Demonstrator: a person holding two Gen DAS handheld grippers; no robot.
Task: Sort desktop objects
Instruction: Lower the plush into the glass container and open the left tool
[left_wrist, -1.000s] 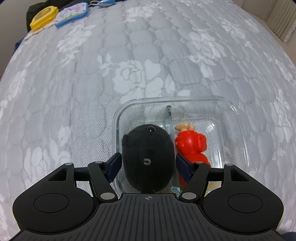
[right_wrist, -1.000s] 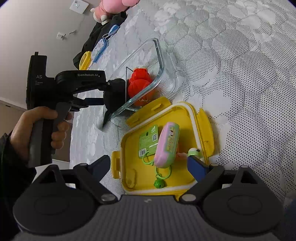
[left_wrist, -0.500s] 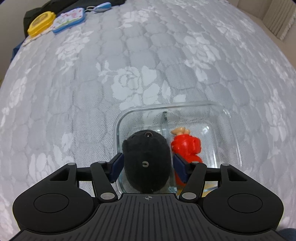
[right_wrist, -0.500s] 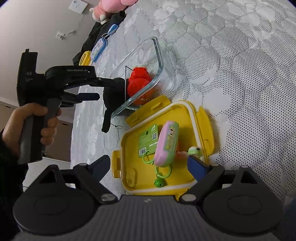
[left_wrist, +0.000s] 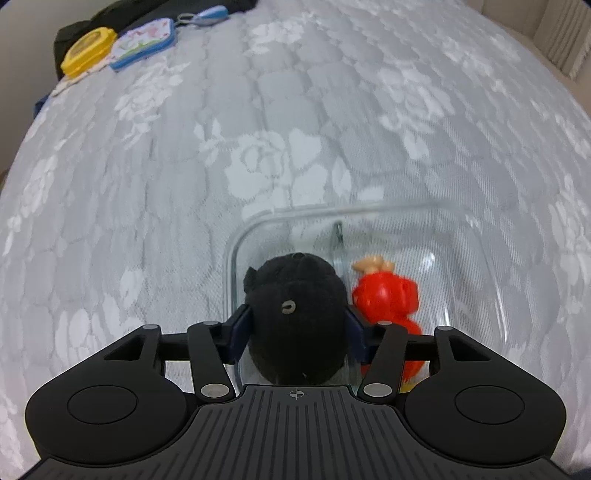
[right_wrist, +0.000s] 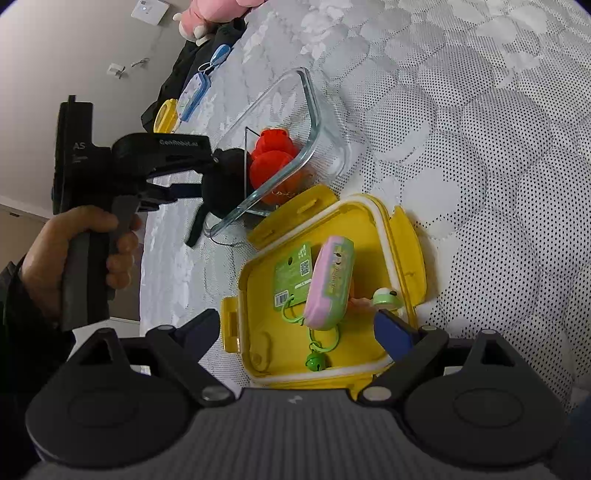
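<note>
A black plush toy (left_wrist: 295, 295) sits between the pads of my left gripper (left_wrist: 297, 326), whose jaws are closing and pressing on its sides. It hangs at the left end of a clear glass container (left_wrist: 369, 208), over the rim, a dark strap dangling below it (right_wrist: 195, 229). A red toy figure (left_wrist: 384, 295) lies in the container's right compartment. In the right wrist view my right gripper (right_wrist: 295, 321) stands open and holds nothing, above an open yellow box (right_wrist: 384, 221). The box holds a pink-and-green case (right_wrist: 330, 280), a green tag (right_wrist: 291, 280) and a green bell (right_wrist: 314, 360).
Everything lies on a grey floral bedspread (left_wrist: 258, 110). At its far corner are a yellow tin (left_wrist: 86, 51), a blue-edged pouch (left_wrist: 144, 48) and a blue keychain (left_wrist: 207, 14) by dark cloth. A pink plush (right_wrist: 218, 11) is by the wall. A person's hand (right_wrist: 74, 251) grips the left handle.
The left jaws have drawn in onto the black plush toy, which has risen a little toward the container's rim. The right gripper and the yellow box are as before.
</note>
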